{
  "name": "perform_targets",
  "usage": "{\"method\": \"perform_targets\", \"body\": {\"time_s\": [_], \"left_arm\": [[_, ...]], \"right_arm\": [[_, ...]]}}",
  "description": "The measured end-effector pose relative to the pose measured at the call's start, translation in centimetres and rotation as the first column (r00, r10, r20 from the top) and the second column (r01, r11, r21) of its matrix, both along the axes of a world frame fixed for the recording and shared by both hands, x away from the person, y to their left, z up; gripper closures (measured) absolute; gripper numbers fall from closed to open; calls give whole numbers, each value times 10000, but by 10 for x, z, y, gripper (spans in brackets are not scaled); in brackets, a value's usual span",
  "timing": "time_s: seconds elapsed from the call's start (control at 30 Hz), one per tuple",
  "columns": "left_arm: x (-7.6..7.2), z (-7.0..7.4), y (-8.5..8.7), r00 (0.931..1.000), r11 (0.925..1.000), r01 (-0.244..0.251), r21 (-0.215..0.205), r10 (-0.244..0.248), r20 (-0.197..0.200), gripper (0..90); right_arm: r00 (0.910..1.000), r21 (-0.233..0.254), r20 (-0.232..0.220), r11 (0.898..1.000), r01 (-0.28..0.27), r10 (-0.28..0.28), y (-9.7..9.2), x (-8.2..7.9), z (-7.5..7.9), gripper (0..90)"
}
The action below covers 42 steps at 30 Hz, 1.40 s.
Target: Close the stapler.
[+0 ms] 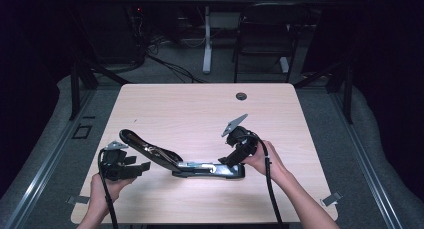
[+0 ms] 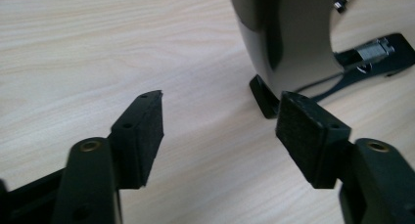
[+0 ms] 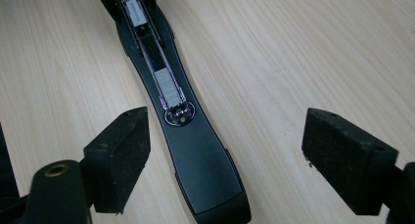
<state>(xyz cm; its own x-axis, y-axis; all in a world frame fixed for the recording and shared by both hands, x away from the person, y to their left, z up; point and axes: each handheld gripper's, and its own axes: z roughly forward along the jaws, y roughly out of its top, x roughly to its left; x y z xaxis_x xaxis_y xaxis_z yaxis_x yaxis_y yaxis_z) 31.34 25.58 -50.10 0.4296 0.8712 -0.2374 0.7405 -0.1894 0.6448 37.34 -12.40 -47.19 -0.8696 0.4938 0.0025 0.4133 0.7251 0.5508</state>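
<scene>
Pale wood-grain table [image 1: 200,109]: largest item, bearing everything below; the stapler is your landmark.

Black stapler [image 1: 200,168], opened wide, lying in the near half of the table: base flat, its top arm [image 1: 145,148] swung up and away toward your left.

Left gripper [image 1: 142,167]: just beside the raised arm's free end, jaws apart with nothing between them; one pad [image 2: 313,138] stands close under the arm's tip [image 2: 288,43]. Square the pads to the arm's flanks before you squeeze, since that glossy shell looks likely to slip.

Right gripper [image 1: 231,161]: over the base's far end from the hinge, jaws wide, straddling the base [image 3: 205,170] without pressing it. Pin that base first, so it cannot skate.

Staple strip [image 3: 169,89]: smallest item, sitting in the open channel. Keep pads off it.
</scene>
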Motion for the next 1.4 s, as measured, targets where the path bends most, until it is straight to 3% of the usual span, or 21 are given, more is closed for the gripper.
{"method": "perform_targets", "body": {"time_s": [0.17,0.2,0.43,0.6,0.73,0.87,1.0,1.1,1.2,1.27,1.4], "left_arm": [[3,1,5,9993,9985,-292,-465,302,208,488],[3,0,5,9990,9982,-357,-488,370,259,504],[7,-2,12,9941,9928,-1007,-647,1030,333,647],[13,-1,15,9842,9867,-1547,-492,1583,798,770],[14,1,14,9741,9834,-1657,-739,1749,1432,858],[9,9,8,9633,9859,-1453,-830,1601,2153,884],[8,12,1,9641,9899,-1163,-814,1322,2303,892],[7,13,-3,9598,9893,-1166,-873,1348,2462,899],[6,14,-5,9571,9882,-1231,-910,1424,2522,899],[6,15,-4,9589,9880,-1210,-963,1414,2462,899],[5,15,-6,9558,9875,-1242,-975,1455,2557,900]], "right_arm": [[9998,-116,167,9999,73,-71,1,-2,2,283],[9998,-315,220,9995,18,-11,1,-2,2,290],[9994,-384,314,9992,129,-117,4,-3,1,365],[9958,-483,864,9982,360,-318,5,-4,3,472],[9882,-294,1413,9975,645,-598,5,-6,8,566],[9825,-60,1697,9969,790,-768,4,-9,12,696],[9807,-8,1811,9972,754,-740,6,-11,13,805],[9817,-74,1801,9979,649,-625,7,-12,15,854],[9804,164,1848,9976,669,-687,11,-13,15,876],[9799,158,1896,9981,601,-620,15,-13,15,882],[9793,177,1953,9985,509,-534,23,-14,14,887]]}}
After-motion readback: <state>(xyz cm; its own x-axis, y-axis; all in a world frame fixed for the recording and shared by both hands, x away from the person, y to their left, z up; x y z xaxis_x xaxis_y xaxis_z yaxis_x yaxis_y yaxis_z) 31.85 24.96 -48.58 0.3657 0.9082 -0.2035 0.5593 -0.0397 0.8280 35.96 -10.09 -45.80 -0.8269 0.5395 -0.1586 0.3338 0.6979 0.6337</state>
